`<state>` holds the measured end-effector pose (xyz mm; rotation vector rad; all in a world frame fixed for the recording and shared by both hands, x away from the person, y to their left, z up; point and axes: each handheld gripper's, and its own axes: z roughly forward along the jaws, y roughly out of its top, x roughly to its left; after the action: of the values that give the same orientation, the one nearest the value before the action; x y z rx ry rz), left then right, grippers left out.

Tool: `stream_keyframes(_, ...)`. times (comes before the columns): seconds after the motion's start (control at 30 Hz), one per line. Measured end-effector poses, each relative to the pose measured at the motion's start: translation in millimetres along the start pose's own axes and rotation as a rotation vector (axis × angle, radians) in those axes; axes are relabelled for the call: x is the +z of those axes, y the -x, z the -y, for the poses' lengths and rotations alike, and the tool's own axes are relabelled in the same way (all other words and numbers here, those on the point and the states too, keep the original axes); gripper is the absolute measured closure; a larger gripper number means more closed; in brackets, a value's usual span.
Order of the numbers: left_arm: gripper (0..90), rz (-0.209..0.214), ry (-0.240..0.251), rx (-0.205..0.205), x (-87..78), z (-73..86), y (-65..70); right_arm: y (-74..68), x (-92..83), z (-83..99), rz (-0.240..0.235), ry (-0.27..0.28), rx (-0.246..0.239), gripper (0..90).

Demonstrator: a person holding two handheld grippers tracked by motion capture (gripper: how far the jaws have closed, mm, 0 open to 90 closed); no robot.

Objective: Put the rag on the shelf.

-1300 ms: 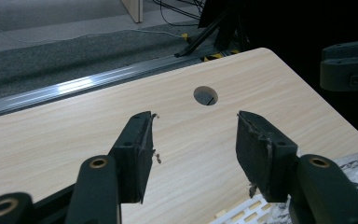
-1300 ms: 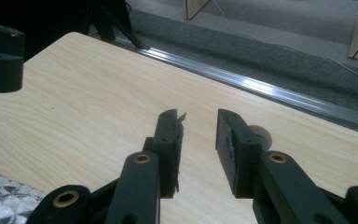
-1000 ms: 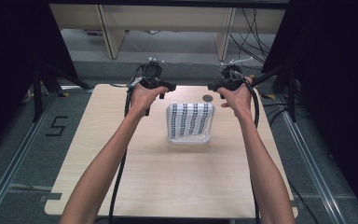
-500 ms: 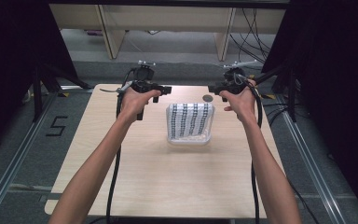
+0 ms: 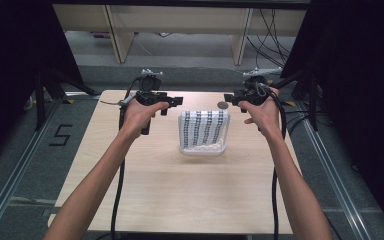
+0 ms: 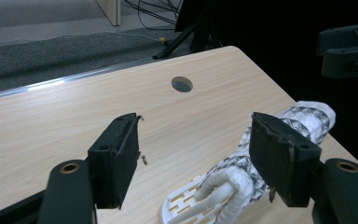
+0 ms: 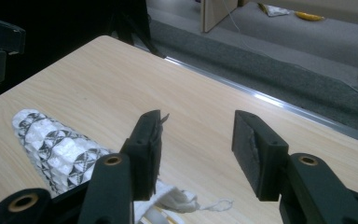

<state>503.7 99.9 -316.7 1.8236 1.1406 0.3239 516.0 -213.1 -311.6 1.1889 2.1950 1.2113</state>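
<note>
A light wooden table (image 5: 180,200) carries a white slotted basket (image 5: 203,147) near its middle, draped with a black-and-white patterned cloth (image 5: 203,126) whose long axis runs from 6 toward 12 o'clock. A round cable hole (image 5: 223,105) sits just beyond it at 1 o'clock. Both forearms reach forward, holding the left gripper (image 5: 172,101) at 10 o'clock and the right gripper (image 5: 231,98) at 2 o'clock of the basket, above the table, jaws apart and empty, facing each other across the cloth.
</note>
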Motion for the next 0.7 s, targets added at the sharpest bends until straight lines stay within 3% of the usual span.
stream_keyframes(0.27, 30.4, 0.019, 0.006, 0.012, -8.2, 5.8, 1.5, -1.9, -6.9, 5.9, -0.020, 0.020, -0.005, 44.8)
stream_keyframes(0.3, 30.3, 0.024, 0.010, 0.013, -9.5, 6.1, 1.8, -4.5, -9.9, 7.5, -0.025, 0.014, 0.025, 41.3)
stream_keyframes(0.7, 26.4, 0.054, 0.023, 0.025, -22.7, 16.0, 8.0, -13.7, -22.6, 17.8, -0.056, 0.038, 0.018, 34.9)
